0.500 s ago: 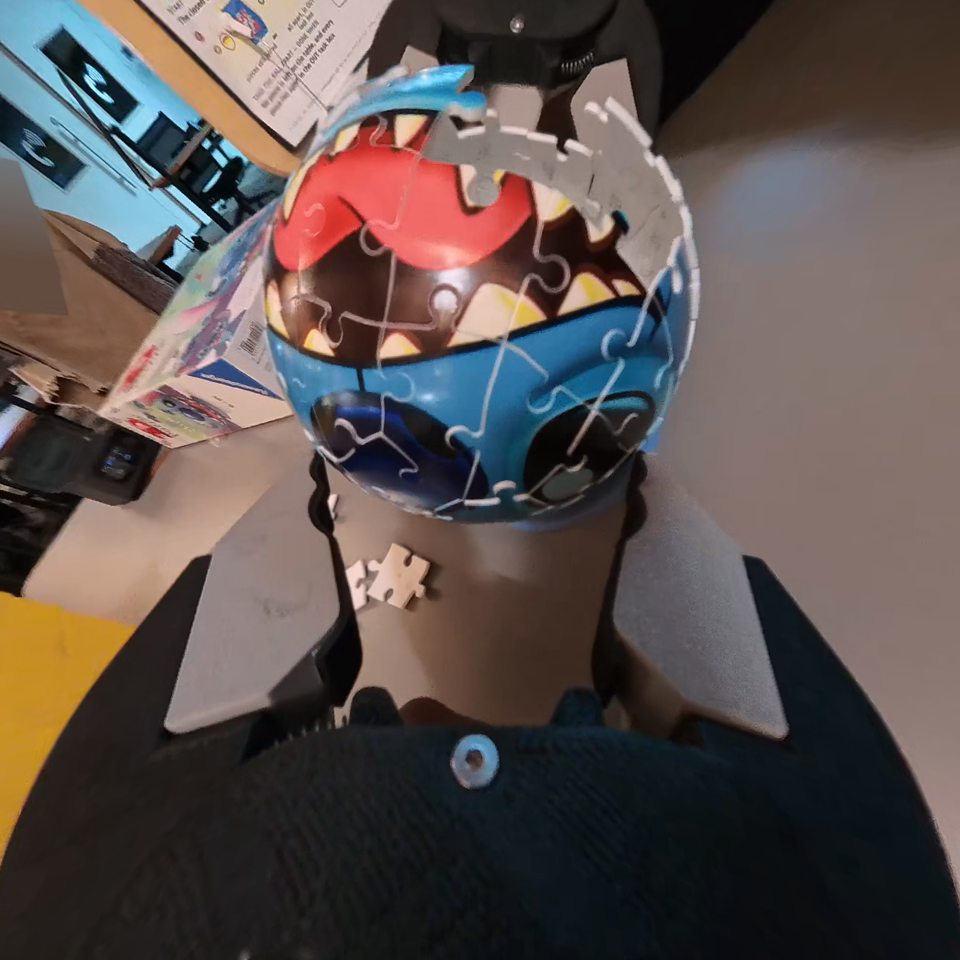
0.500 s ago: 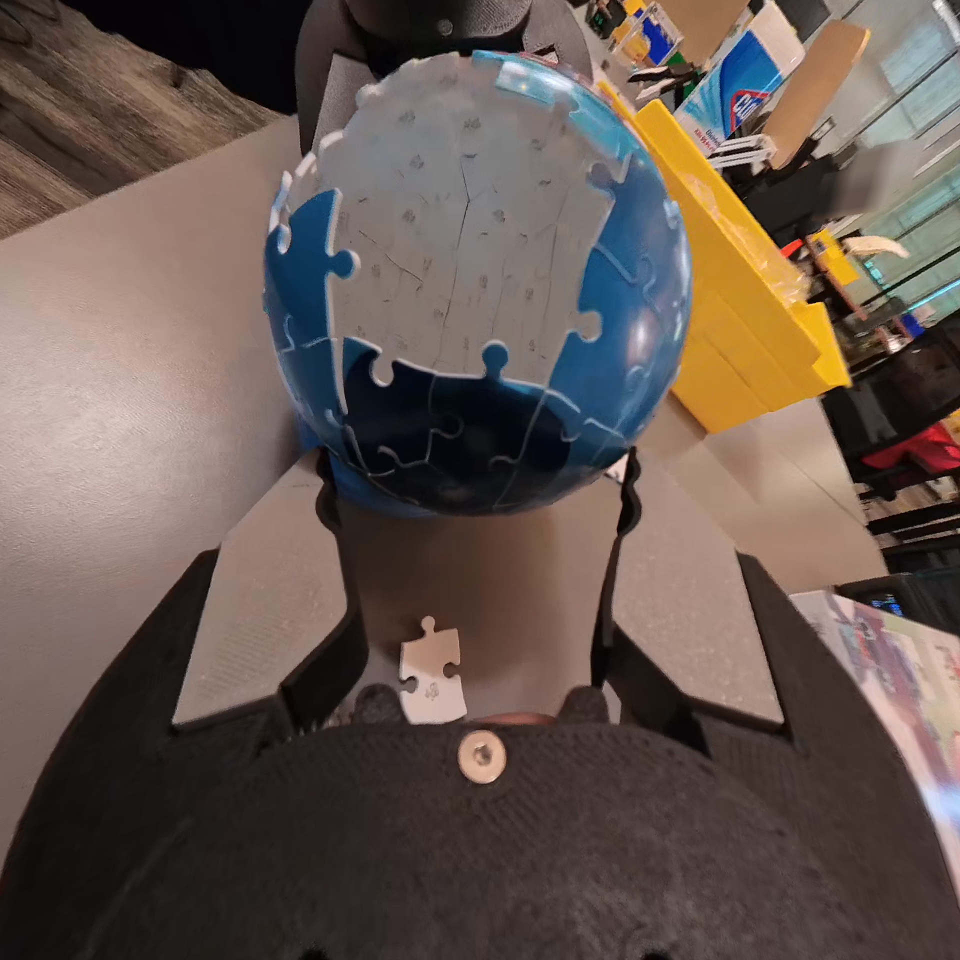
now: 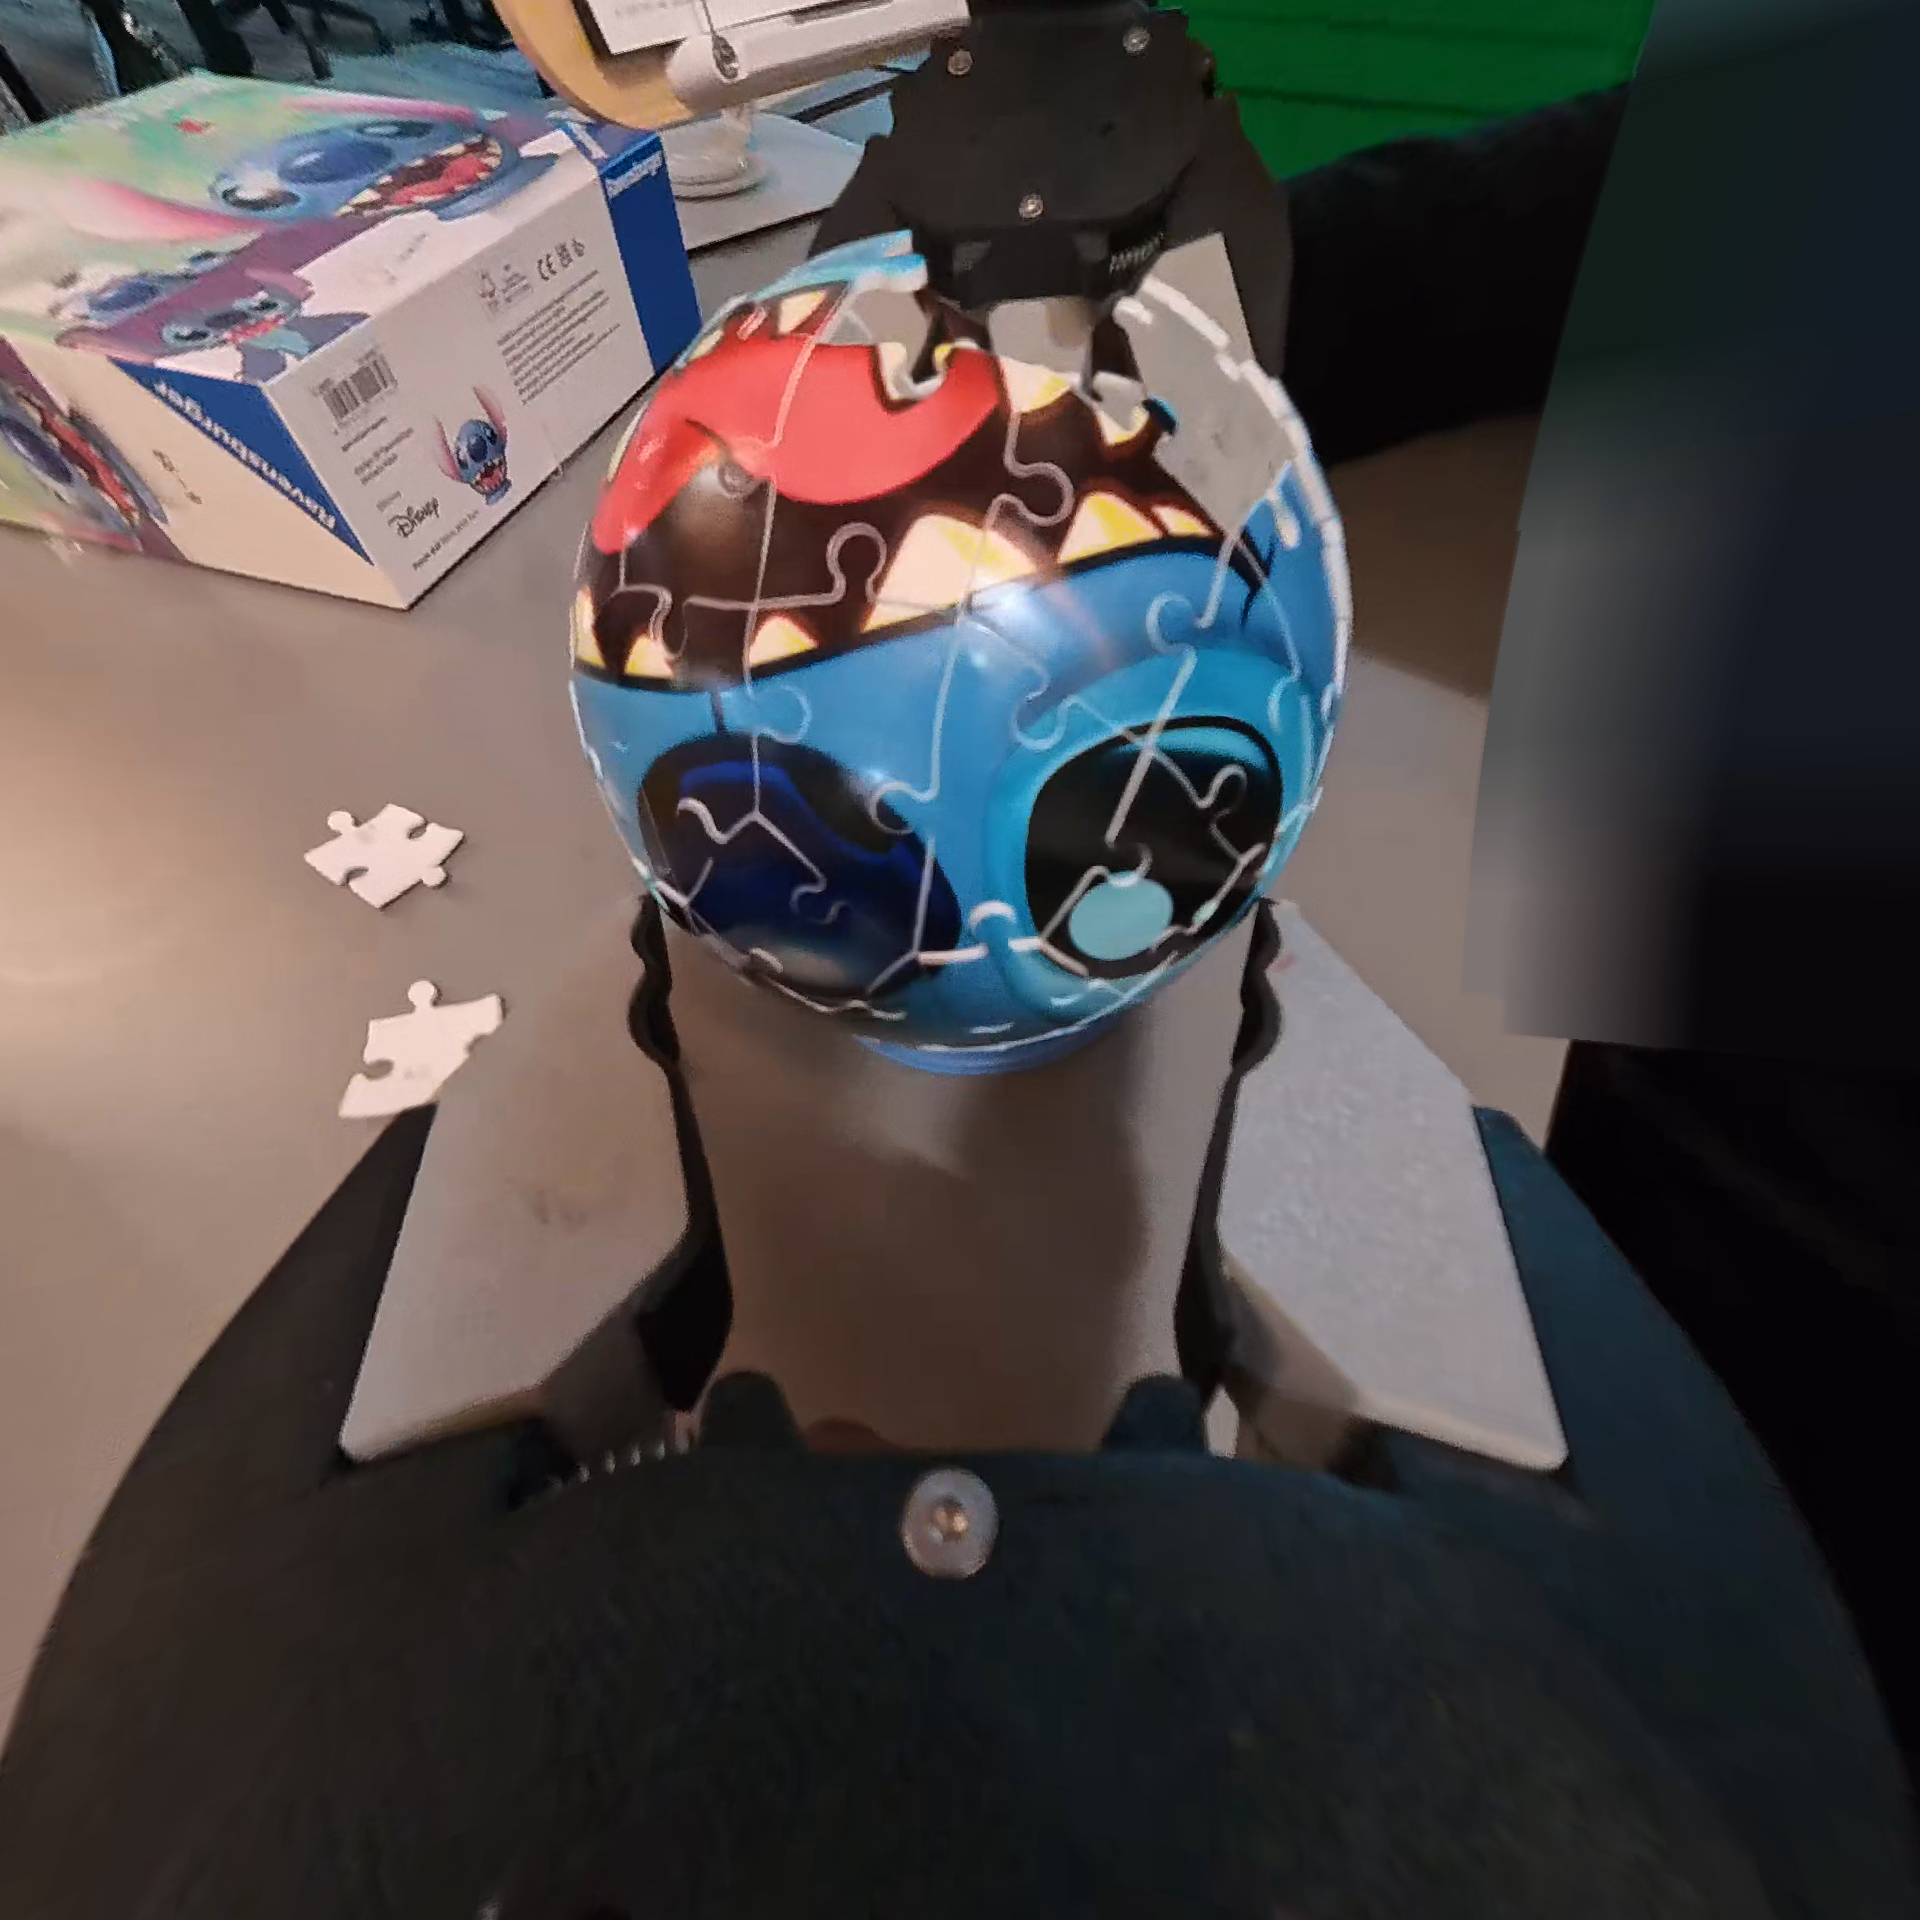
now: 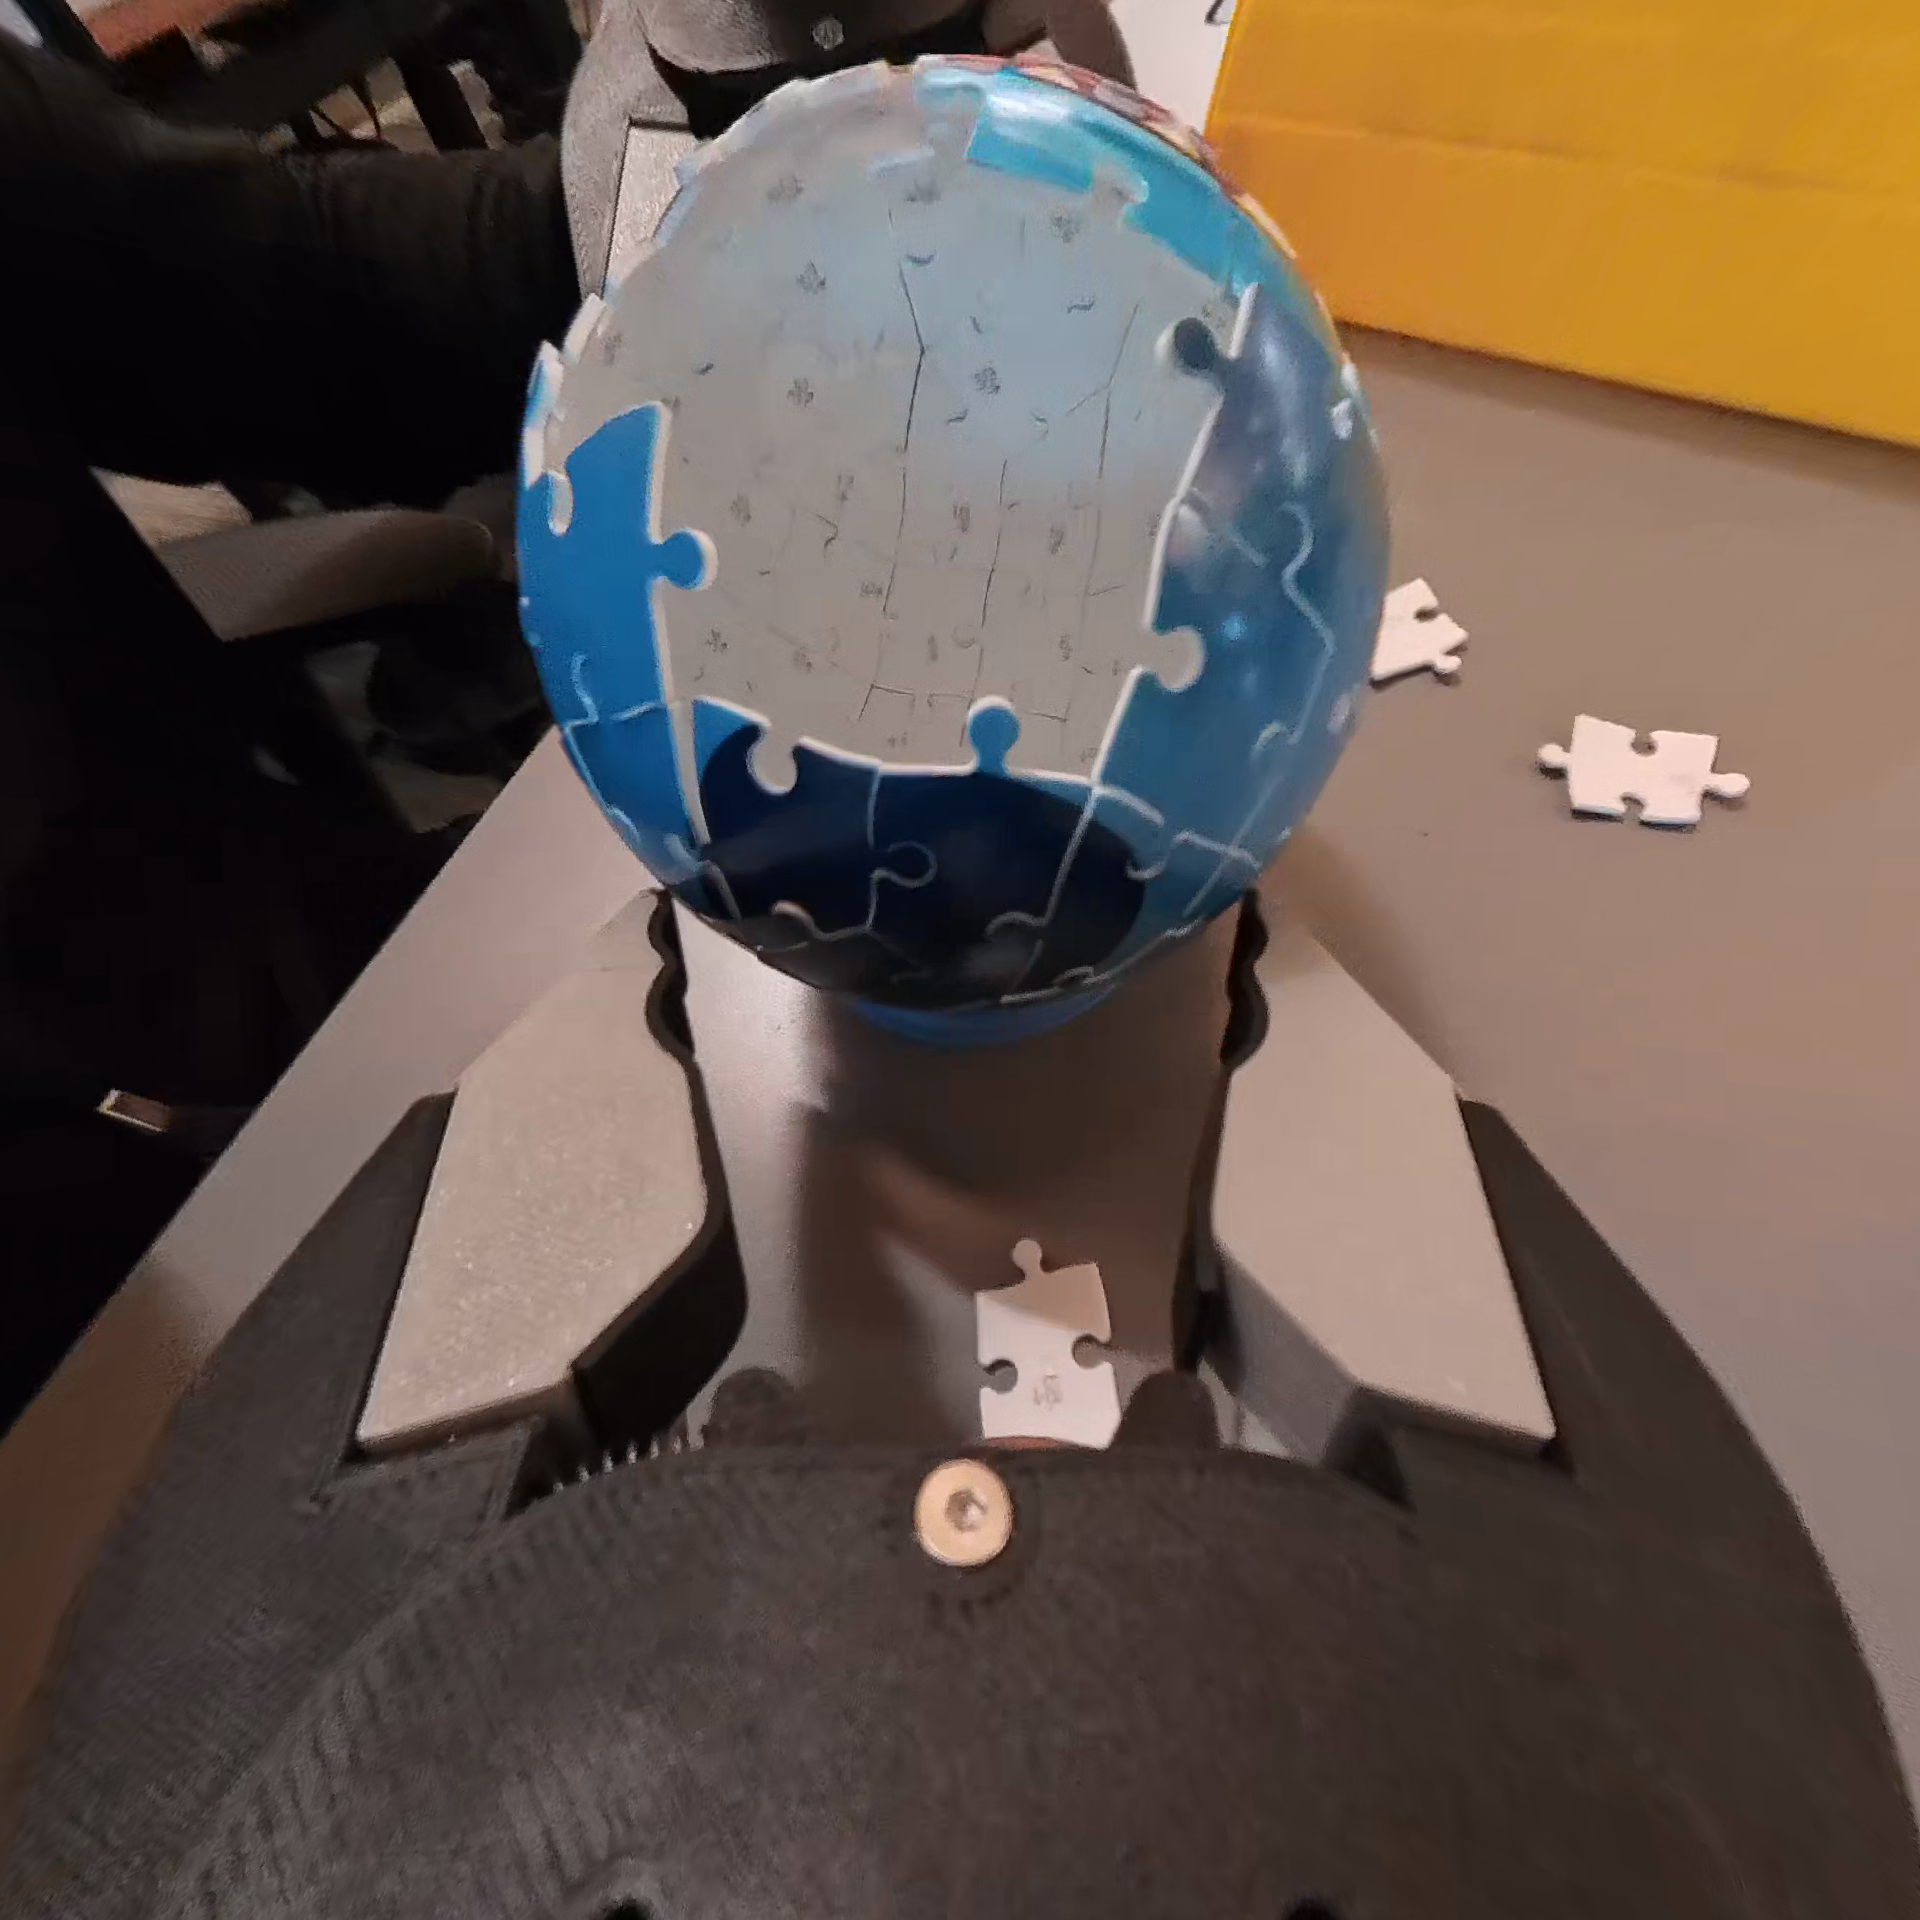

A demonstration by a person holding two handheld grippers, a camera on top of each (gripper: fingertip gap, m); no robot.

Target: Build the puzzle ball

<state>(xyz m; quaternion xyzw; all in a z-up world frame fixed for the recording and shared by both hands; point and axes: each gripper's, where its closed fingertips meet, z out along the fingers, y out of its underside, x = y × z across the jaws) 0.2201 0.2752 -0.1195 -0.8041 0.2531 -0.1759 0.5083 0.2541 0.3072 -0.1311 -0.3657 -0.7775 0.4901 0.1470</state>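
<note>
Both grippers, left (image 3: 951, 935) and right (image 4: 956, 925), clamp the unfinished puzzle ball (image 3: 961, 665) from opposite sides above the grey table (image 3: 208, 727), loose white pieces (image 3: 384, 852) lying nearby.

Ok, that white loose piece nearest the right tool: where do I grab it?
Pinch the puzzle piece across its two long edges, probably straight down from above: it lies flat, blank side up, on the table, so only thin edges are exposed.

An office or lab workspace: a plain grey table (image 3: 208, 675), a printed puzzle box (image 3: 312, 312) at upper left, and a yellow bin (image 4: 1579, 197) at upper right.
</note>
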